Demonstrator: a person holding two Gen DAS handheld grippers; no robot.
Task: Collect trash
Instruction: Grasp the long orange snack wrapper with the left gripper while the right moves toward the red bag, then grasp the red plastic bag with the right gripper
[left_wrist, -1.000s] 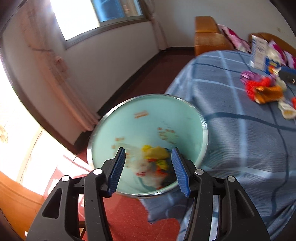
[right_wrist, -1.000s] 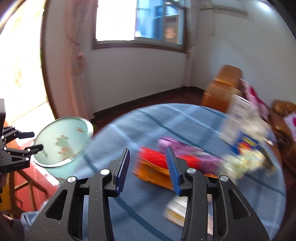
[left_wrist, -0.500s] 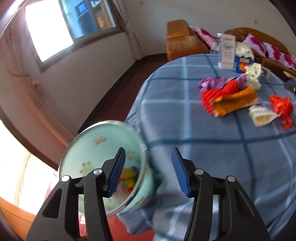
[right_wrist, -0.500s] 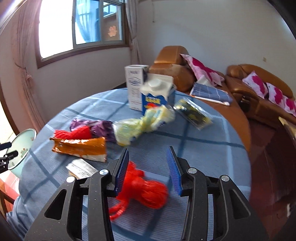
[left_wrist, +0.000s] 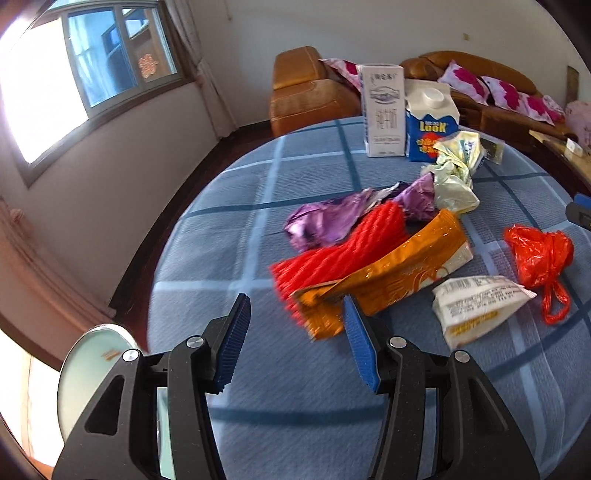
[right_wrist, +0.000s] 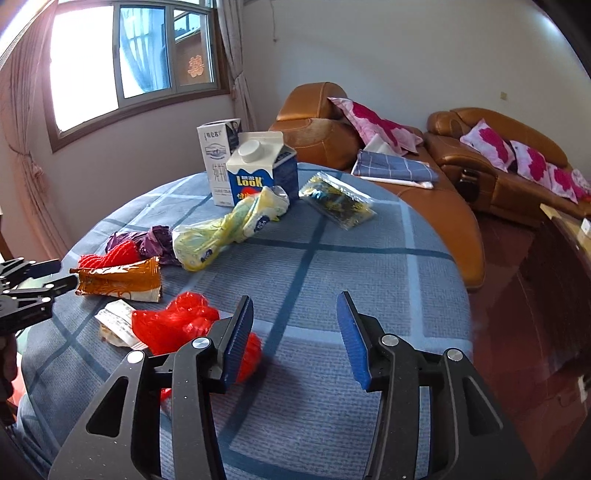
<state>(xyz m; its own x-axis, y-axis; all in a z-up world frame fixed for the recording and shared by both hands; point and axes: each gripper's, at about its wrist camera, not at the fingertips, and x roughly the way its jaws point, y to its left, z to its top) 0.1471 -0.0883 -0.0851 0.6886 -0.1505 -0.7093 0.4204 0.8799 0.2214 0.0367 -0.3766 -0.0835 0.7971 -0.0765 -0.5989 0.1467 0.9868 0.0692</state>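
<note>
Blue-checked cloth covers the round table (right_wrist: 332, 266), strewn with wrappers. The left gripper (left_wrist: 293, 334), jaws apart and empty, nears the orange foil packet (left_wrist: 399, 273). The right gripper (right_wrist: 295, 334), jaws just widened, empty, sits beside the crumpled red plastic bag (right_wrist: 173, 325). Next: probably closing on each piece.

Two cartons (right_wrist: 243, 166) stand behind wrappers (right_wrist: 118, 280) on the table (right_wrist: 332, 266).

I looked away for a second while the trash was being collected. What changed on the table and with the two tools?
The left tool swung from over the bin to the orange wrapper, jaws open, empty. The right tool swept across to the red plastic bag; its jaws have just been opening, nothing between them. The litter and cartons stayed put.
</note>
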